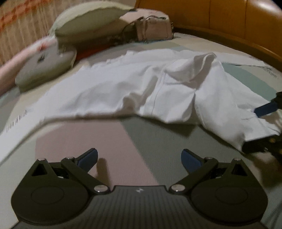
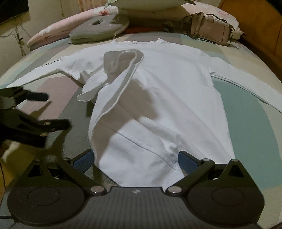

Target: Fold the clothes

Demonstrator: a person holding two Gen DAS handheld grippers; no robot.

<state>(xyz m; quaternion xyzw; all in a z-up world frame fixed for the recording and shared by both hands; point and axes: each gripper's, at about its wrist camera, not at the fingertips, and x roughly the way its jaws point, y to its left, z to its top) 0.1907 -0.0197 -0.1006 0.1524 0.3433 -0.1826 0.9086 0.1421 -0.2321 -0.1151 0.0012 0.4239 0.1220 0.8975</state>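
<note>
White shirt (image 2: 158, 84) spread on the bed (image 2: 246, 123), one sleeve folded across its front, your right tool (image 2: 135, 159) released, fingers either side of the near hem, your left tool (image 1: 140, 158) released over bare bedding, left of the shirt.

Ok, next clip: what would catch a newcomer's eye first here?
The white long-sleeved shirt spread across the pastel bedspread, its left side flopped over onto the body. The right gripper stands open around the hem; the left gripper is open over bare bedspread. A pink handbag sits by the pillows.
</note>
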